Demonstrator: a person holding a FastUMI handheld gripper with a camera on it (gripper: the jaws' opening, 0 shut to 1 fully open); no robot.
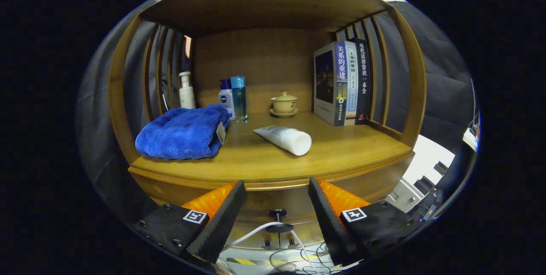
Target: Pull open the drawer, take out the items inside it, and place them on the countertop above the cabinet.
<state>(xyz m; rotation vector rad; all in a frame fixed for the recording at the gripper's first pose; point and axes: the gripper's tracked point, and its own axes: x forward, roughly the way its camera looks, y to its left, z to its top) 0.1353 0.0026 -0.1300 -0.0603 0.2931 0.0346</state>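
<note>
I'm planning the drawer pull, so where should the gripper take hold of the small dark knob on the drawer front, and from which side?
Grip the drawer knob around its narrow stem, just behind the round cap, coming straight in from the front. The cap is wider than the stem, so it should keep the fingers from slipping off. The gripper is open, and the knob sits between its fingers.

Slatted wooden cabinet [413, 96], dark cloth wall [443, 79]

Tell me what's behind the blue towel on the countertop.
Behind the blue towel stand a white pump bottle, a small white bottle and a taller teal one. The towel covers their bases. The open gripper hangs above the drawer knob.
</note>
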